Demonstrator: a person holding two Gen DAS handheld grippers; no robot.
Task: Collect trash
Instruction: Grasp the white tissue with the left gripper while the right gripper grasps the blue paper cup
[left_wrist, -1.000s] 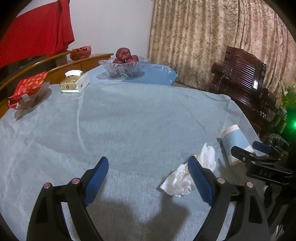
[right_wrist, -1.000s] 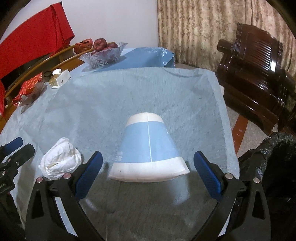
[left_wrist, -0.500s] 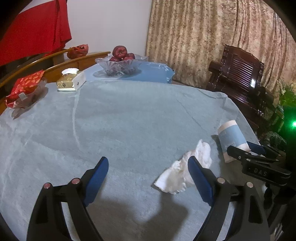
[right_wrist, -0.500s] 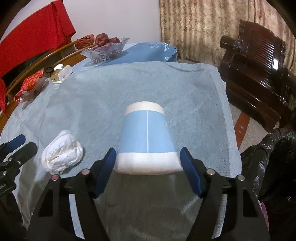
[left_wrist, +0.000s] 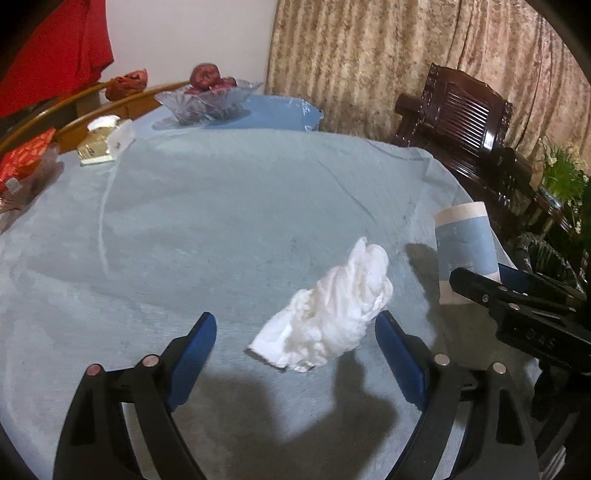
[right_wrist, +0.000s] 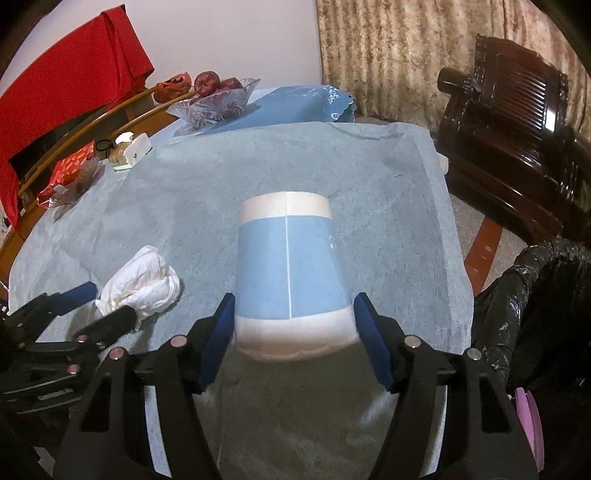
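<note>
A crumpled white tissue (left_wrist: 332, 306) lies on the pale blue tablecloth (left_wrist: 221, 221), just ahead of and between the fingers of my left gripper (left_wrist: 295, 317). That gripper is open and touches nothing. A blue and white paper cup (right_wrist: 288, 258) lies on its side with its wide end towards my right gripper (right_wrist: 295, 299). The right jaws are closing, and both blue pads press on the cup's white rim. The left wrist view shows the cup (left_wrist: 463, 243) and the right gripper (left_wrist: 517, 295) at the right. The tissue (right_wrist: 144, 284) and the left gripper (right_wrist: 74, 306) appear in the right wrist view.
A glass bowl of red fruit (left_wrist: 210, 99), a tissue box (left_wrist: 103, 142) and a red packet (left_wrist: 26, 162) stand along the far left of the table. A black bin bag (right_wrist: 535, 295) hangs off the table's right edge. A dark wooden chair (left_wrist: 469, 122) stands behind.
My right jaws have narrowed from wide apart onto the cup's sides. The left gripper has come forward and down, so the tissue now sits between its fingers.
</note>
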